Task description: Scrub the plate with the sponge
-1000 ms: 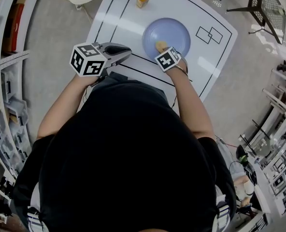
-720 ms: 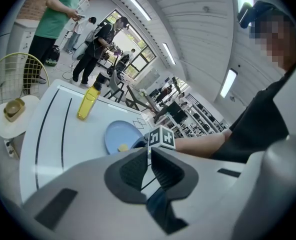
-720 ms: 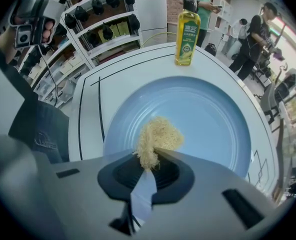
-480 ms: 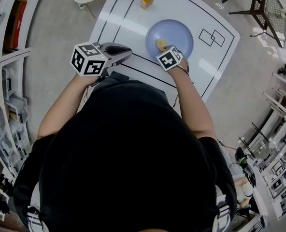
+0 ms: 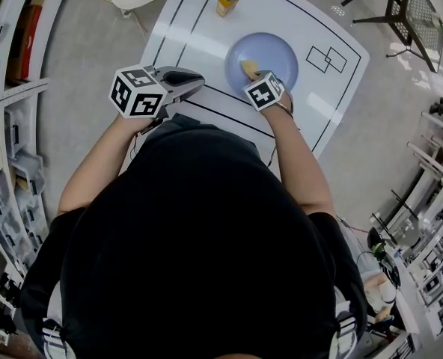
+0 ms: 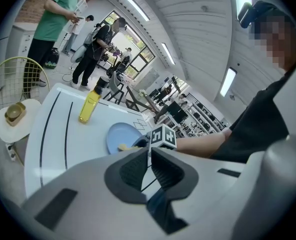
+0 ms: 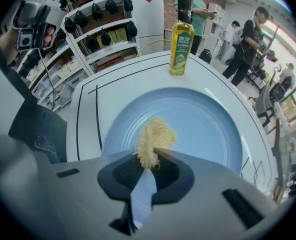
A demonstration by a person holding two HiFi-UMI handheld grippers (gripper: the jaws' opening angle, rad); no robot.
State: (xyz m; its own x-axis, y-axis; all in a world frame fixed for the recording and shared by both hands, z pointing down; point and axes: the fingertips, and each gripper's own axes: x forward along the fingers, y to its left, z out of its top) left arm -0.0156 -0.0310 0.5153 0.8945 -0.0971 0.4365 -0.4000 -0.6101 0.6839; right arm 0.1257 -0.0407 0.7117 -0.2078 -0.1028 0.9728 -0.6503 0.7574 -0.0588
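- Left gripper point(image 5: 194, 81), at 9 o'clock of right gripper point(image 5: 254, 75), over table point(image 5: 195, 47) edge: jaws closed, empty.
- Right gripper: clamped on sponge point(image 7: 154, 136), pressed onto plate point(image 7: 208, 129).
- Plate: blue, at 12 o'clock, mid-table.
- Bottle point(image 7: 181, 41): upright, 11 o'clock beyond plate, apart.

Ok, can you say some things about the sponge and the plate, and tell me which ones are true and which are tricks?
1. The right gripper holds the sponge. True.
2. The plate is red. False: it is blue.
3. A yellow bottle stands on the table beyond the plate. True.
4. The left gripper holds the bottle. False: its jaws are together with nothing between them.
5. The sponge lies on the table beside the plate. False: it is over the plate.
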